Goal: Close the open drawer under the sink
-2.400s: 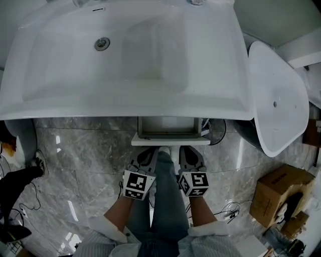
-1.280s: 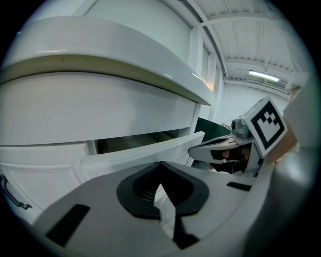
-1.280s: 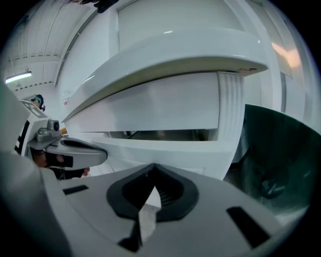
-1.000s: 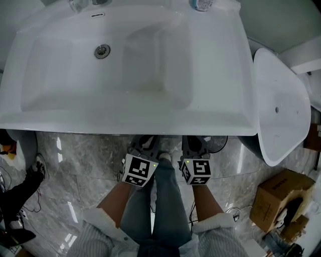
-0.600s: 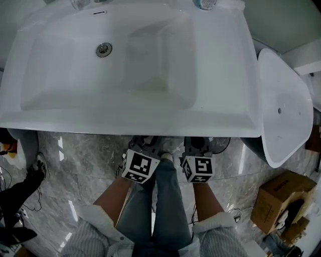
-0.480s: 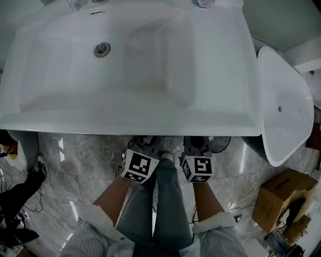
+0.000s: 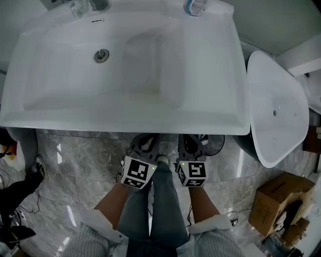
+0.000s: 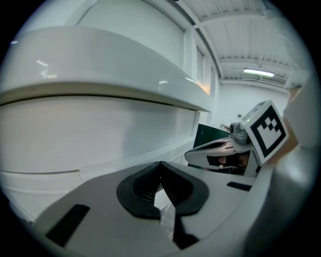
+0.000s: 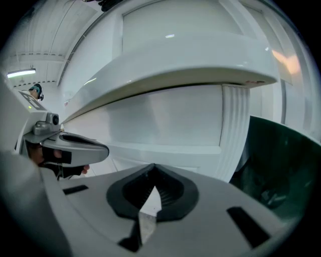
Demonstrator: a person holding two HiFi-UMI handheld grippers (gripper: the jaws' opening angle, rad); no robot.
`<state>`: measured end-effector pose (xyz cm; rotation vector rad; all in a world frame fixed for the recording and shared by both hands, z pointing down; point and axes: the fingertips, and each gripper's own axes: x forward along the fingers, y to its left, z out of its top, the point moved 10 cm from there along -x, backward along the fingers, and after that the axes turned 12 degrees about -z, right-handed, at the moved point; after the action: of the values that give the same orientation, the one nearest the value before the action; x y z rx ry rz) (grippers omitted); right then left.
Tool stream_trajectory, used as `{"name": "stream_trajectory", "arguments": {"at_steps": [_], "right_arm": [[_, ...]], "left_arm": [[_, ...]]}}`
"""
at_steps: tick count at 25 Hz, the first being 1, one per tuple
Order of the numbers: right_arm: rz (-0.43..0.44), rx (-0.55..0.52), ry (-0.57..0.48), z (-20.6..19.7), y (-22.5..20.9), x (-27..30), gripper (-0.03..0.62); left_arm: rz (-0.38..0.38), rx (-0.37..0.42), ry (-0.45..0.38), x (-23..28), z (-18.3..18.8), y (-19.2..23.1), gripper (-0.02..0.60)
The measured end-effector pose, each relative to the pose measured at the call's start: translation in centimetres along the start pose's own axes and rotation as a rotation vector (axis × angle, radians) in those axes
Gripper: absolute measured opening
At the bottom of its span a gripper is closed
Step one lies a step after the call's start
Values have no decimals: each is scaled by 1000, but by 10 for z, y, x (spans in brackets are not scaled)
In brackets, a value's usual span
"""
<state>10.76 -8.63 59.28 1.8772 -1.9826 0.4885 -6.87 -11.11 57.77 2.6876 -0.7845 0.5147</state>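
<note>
From above, the white sink (image 7: pixel 130 65) covers the cabinet, and no drawer sticks out past its front rim. In the gripper views a flat white drawer front (image 8: pixel 100 135) (image 9: pixel 165 120) stands under the overhanging rim, closed in line with the cabinet face. My left gripper (image 7: pixel 143 144) (image 8: pixel 161 193) and right gripper (image 7: pixel 192 142) (image 9: pixel 150 193) sit side by side just below the rim. Both are shut on nothing and point at that front. Whether the tips touch it cannot be told.
A white oval basin (image 7: pixel 276 105) on a dark stand is to the right of the sink. A cardboard box (image 7: pixel 278 201) lies on the marble floor (image 7: pixel 75 160) at lower right. My legs (image 7: pixel 155 201) stand between the grippers. A bottle (image 7: pixel 195 6) stands at the sink's back.
2.4 s ago the drawer stuck out below the sink's front rim. Now it is pushed in out of sight, and both grippers have moved forward to the rim.
</note>
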Motion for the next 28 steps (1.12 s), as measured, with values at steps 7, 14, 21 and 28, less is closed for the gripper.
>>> {"name": "stream_trajectory", "arguments": {"at_steps": [7, 14, 21, 28], "right_arm": [[45, 11, 3, 18, 0, -42, 9], [105, 43, -83, 76, 0, -83, 11], [246, 68, -152, 161, -2, -126, 11], [284, 31, -219, 228, -5, -158, 11]], "left_arm": [[25, -17, -29, -25, 29, -29, 15], [51, -3, -90, -54, 81, -55, 15], [11, 6, -166, -84, 161, -76, 15], [4, 50, -240, -113, 236, -85, 15]]}}
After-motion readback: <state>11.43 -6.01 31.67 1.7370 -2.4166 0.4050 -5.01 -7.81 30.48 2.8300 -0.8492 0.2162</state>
